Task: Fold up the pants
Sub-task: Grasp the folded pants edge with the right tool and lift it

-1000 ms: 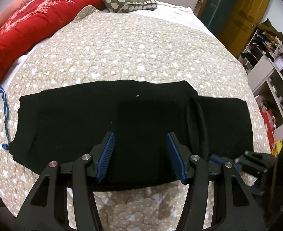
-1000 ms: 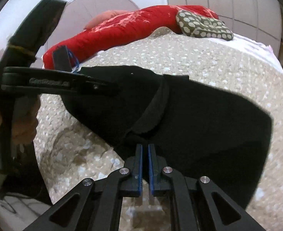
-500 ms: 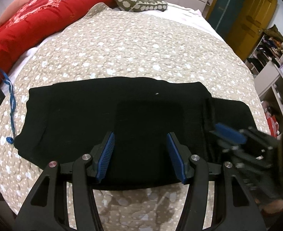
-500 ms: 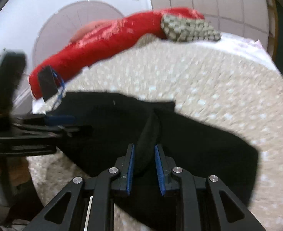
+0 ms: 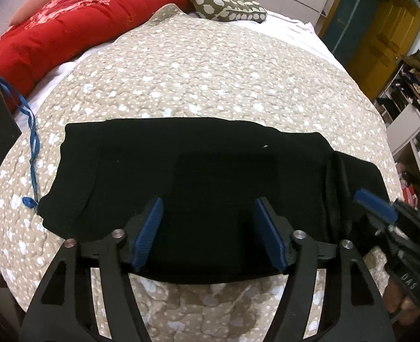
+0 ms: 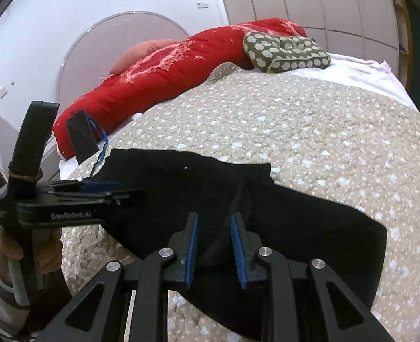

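Observation:
The black pants (image 5: 204,171) lie folded across the beige spotted quilt (image 5: 210,71), with one layer lapped over another near the right end. My left gripper (image 5: 207,228) is open and empty, above the near edge of the pants at their middle. My right gripper (image 6: 214,242) is open, its blue pads on either side of a raised fold of the pants (image 6: 238,199) without pinching it. It also shows at the right edge of the left wrist view (image 5: 381,208). The left gripper shows at the left of the right wrist view (image 6: 96,193).
A red duvet (image 5: 67,22) and an olive spotted cushion (image 5: 227,0) lie at the head of the bed. A black tag with a blue cord (image 5: 30,131) lies left of the pants. Shelves (image 5: 415,131) and a yellow door (image 5: 387,28) stand to the right.
My right gripper has opened and let go of the fold of the pants, and has drawn back a little. My left gripper stayed open, shifting slightly.

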`<move>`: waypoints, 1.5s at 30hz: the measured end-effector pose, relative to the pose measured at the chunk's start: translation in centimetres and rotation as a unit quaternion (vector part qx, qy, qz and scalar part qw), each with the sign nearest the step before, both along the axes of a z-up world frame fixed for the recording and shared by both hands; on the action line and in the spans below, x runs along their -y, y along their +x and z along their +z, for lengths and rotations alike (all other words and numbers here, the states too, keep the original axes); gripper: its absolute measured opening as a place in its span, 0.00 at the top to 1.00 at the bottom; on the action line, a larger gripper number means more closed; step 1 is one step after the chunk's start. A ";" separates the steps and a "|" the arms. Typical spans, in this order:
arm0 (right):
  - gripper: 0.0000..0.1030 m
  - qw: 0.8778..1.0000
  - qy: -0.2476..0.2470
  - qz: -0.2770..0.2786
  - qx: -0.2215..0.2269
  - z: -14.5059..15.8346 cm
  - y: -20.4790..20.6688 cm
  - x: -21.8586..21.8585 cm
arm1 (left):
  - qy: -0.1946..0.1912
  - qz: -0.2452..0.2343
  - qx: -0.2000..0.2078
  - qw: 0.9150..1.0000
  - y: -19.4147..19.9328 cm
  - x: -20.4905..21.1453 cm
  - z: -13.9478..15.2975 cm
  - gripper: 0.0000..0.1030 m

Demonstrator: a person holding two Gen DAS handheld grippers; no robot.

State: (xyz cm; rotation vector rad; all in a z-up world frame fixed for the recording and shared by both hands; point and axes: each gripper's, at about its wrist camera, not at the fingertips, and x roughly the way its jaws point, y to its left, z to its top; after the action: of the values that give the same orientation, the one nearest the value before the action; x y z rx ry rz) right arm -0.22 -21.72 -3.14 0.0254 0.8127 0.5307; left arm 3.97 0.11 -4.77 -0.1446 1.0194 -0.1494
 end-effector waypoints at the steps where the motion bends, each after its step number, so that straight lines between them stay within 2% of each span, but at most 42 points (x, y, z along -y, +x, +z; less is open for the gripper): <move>1: 0.79 1.000 -0.001 0.000 -0.004 -0.3 -0.1 0.1 | -0.003 0.000 -0.001 1.000 0.0 0.0 0.0 0.35; 5: 0.78 0.999 -0.004 -0.005 -0.042 -2.6 0.7 -0.2 | -0.007 -0.001 -0.002 1.000 -0.1 0.2 0.1 0.35; 12: 0.76 1.000 0.006 0.015 -0.015 -0.5 0.6 -0.6 | -0.010 0.015 -0.006 1.000 -0.5 -0.8 0.1 0.35; 18: 0.73 1.000 0.003 0.018 -0.016 -0.5 2.2 -1.7 | -0.030 0.033 -0.008 0.999 -1.5 -2.8 0.2 0.32; 21: 0.73 0.999 0.001 0.030 -0.011 -0.2 3.5 -3.1 | -0.053 0.044 -0.004 0.998 -2.7 -4.4 0.4 0.32; 23: 0.69 0.999 -0.001 0.043 -0.004 0.2 4.5 -4.5 | -0.080 0.053 0.000 0.995 -3.6 -5.7 0.5 0.31; 24: 0.60 0.999 -0.001 0.054 -0.004 0.4 5.1 -5.5 | -0.096 0.061 0.001 0.993 -4.0 -6.4 0.4 0.26; 25: 0.56 0.998 -0.002 0.060 -0.006 0.5 5.6 -6.1 | -0.110 0.072 0.000 0.991 -4.3 -7.0 0.3 0.21; 26: 0.55 0.998 -0.005 0.068 -0.009 0.6 6.2 -7.1 | -0.121 0.090 0.001 0.989 -4.8 -7.8 0.1 0.20; 30: 0.55 0.994 -0.009 0.108 -0.006 1.0 7.9 -11.0 | -0.133 0.141 0.007 0.981 -5.9 -9.8 -0.8 0.20; 35: 0.54 0.982 -0.059 0.178 0.006 0.5 8.9 -16.8 | -0.169 0.190 0.007 0.967 -6.3 -11.8 -1.9 0.20; 39: 0.54 0.975 -0.076 0.208 0.007 -0.3 10.2 -20.0 | -0.168 0.194 0.004 0.966 -5.2 -11.5 -2.6 0.15; 42: 0.54 0.969 -0.083 0.233 -0.019 -2.0 11.2 -21.8 | -0.165 0.199 0.014 0.966 -4.4 -11.2 -2.9 0.12; 45: 0.54 0.971 -0.080 0.218 -0.049 -4.1 12.4 -22.4 | -0.173 0.198 0.020 0.965 -3.5 -11.2 -3.4 0.12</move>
State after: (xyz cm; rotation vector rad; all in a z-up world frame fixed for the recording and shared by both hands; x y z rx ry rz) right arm 12.15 0.64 -7.26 -0.2829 0.9610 0.8817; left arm 0.43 11.30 -8.14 -0.6569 0.8979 0.0367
